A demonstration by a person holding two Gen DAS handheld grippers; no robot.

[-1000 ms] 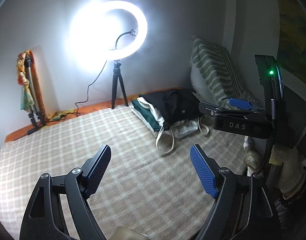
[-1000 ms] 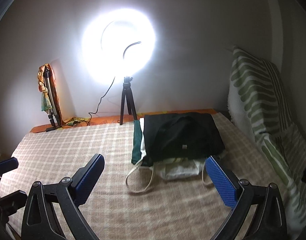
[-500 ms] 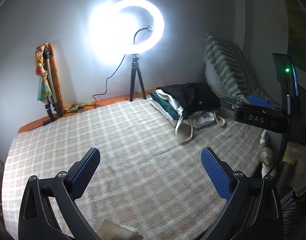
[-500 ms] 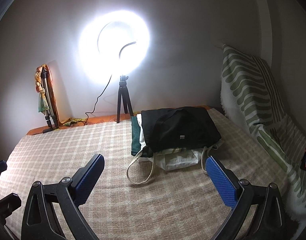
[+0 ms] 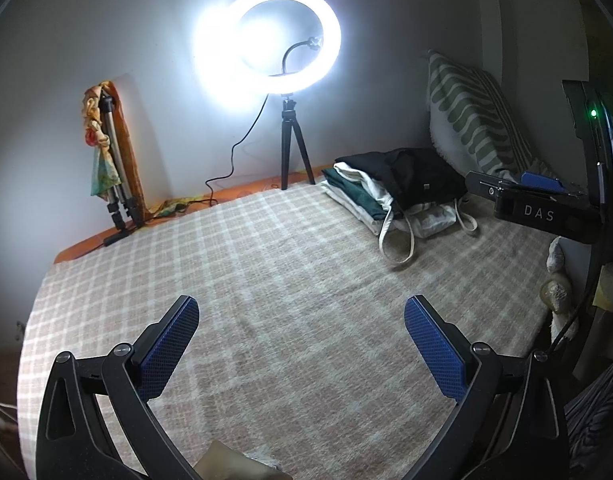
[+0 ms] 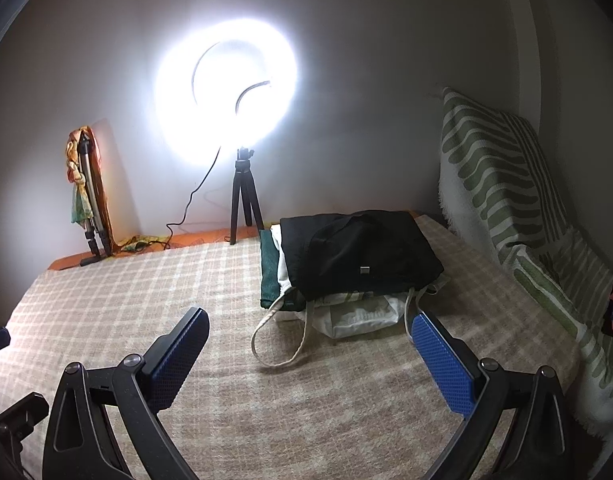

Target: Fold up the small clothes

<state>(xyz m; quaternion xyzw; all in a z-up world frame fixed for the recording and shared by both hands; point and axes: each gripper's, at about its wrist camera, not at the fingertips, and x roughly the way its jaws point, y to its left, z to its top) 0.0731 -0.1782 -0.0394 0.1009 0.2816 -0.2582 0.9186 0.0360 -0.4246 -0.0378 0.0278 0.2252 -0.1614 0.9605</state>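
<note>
Resting at the far right of the checked blanket [image 6: 146, 300], the pile of clothes [image 6: 358, 256] lies stacked, black garment over white and green, a cream strap looping out in front. Over the last second the left view has swung left and the pile has slid rightward. Both the left gripper [image 5: 300, 344] and right gripper [image 6: 310, 356] gape wide, empty, above bare blanket; this fits either fetching or finishing.

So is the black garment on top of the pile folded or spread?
Folded: the black garment lies as a compact rectangle atop the stacked clothes.
</note>
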